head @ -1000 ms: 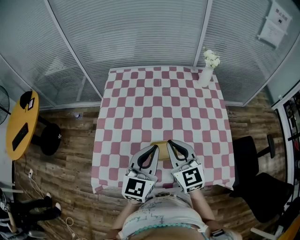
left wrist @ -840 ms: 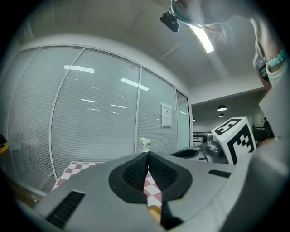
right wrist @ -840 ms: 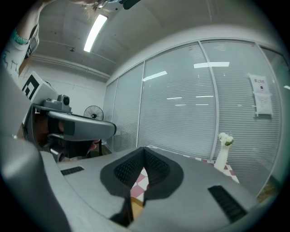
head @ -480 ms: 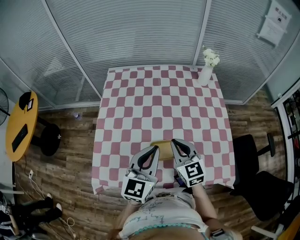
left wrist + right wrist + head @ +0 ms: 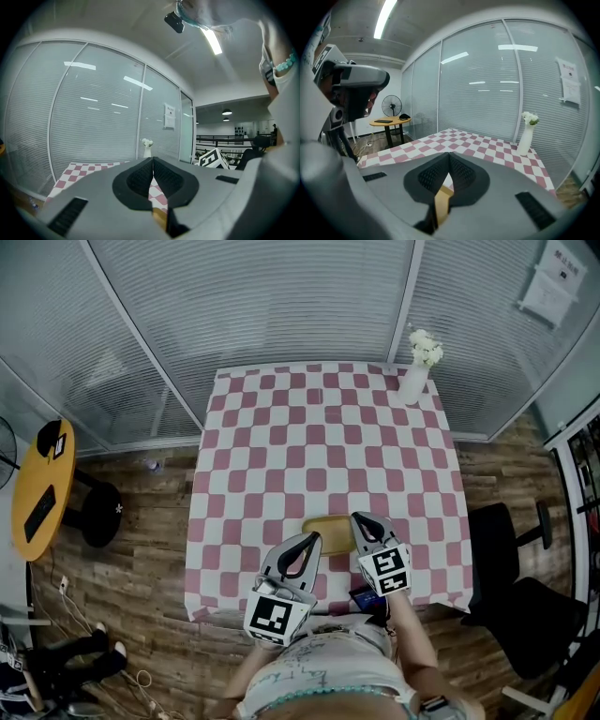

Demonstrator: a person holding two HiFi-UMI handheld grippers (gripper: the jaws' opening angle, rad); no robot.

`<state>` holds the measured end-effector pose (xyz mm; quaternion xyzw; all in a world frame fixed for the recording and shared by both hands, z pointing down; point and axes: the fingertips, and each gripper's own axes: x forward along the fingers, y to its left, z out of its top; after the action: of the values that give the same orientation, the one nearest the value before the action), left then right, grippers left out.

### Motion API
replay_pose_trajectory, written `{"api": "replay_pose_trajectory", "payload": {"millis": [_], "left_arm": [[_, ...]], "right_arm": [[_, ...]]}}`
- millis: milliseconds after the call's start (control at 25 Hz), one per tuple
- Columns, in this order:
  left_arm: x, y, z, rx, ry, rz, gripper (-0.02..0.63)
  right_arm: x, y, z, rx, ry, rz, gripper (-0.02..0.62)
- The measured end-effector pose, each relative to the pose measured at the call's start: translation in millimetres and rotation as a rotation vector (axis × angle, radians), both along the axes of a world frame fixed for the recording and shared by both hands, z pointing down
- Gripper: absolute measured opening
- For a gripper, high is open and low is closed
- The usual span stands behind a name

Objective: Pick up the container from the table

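Head view shows one container [image 5: 328,532], a flat tan rectangle with rounded corners. It lies on the table [image 5: 319,427] close to the near edge, a little right of the middle. My left gripper [image 5: 315,538] is at its near left corner and my right gripper [image 5: 357,519] is at its right edge.

Left gripper view and right gripper view each show the jaws closed tip to tip with nothing between the tips. A sliver of the tan container shows through the gap below them.

That makes two grippers and one container. The one table has a pink-and-white checked top. One white vase [image 5: 413,388] of white flowers stands at its far right corner. Left of the table is one round yellow side table [image 5: 42,488], and to the right is one black chair [image 5: 506,568].
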<state>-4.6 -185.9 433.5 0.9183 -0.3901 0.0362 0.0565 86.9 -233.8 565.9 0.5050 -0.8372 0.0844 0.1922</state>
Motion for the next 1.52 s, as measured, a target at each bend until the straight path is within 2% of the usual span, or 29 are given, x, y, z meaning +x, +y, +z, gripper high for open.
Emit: {"api": "replay_pose_trajectory", "payload": {"millis": [360,800,1200,1520], "left_arm": [[-10.0,-2.4,8.1,-0.045,-0.036,-0.016,0.015],[-14.2,1.6,12.8,-0.059,-0.038,-0.020,0.015],[-24.1,0.9,17.2,-0.070,-0.039,-0.047,0.015],[-27.7,2.9,18.8,-0.072,-0.037,-0.060,0.015]], "right_arm": [[8.2,-0.9,49.3,-0.103,0.046,0.006,-0.007],[15.0,-0.9,109.5,-0.241,0.145,-0.025,-0.006],[22.5,-0.9,143.4,-0.371,0.133,-0.014,-0.006],[30.9,1.0,168.5,-0.511,0.136,0.014,-0.005]]}}
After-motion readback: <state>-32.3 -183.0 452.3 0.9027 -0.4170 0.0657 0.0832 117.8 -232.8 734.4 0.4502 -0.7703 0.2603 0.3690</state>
